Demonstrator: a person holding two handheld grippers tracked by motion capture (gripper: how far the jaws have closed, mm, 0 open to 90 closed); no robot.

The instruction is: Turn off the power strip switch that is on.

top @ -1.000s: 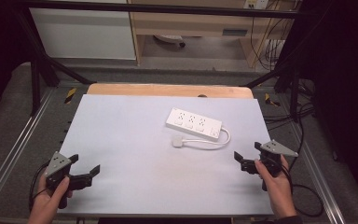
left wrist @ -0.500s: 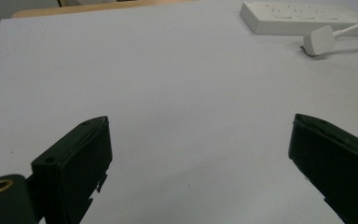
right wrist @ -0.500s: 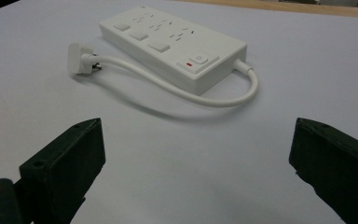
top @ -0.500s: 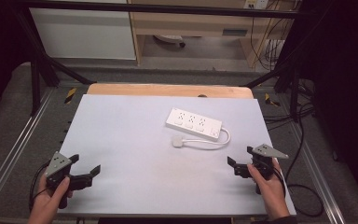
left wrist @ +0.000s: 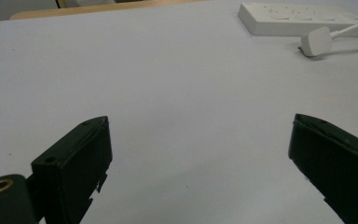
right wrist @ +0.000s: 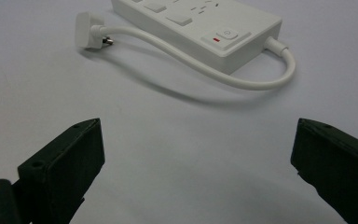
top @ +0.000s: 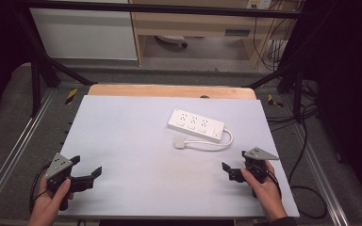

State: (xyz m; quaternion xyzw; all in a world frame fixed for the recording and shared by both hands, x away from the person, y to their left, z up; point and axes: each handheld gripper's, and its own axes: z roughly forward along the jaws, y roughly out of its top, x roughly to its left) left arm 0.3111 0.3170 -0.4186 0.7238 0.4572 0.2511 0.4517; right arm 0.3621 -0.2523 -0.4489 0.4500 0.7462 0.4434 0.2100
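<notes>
At lower left of high view, my left gripper [top: 86, 171] idles, jaws wide, empty. Power strip [top: 195, 125] lies centre-right w/ plug [top: 180, 143] just below. Right gripper [top: 230, 171], lower right, wide, empty: approach plug low, square jaws across it.

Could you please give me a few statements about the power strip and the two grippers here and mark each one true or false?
1. The power strip lies flat on the table. True.
2. The right gripper is clamped on the plug. False: its jaws stand wide apart and hold nothing, and the plug lies loose on the table.
3. The left gripper is open, near the table's front left corner. True.
4. The cord is stretched out straight. False: it curls from the strip's end back along its side to the plug.
5. The strip is black. False: it is white, with a small red mark beside its switch.
</notes>
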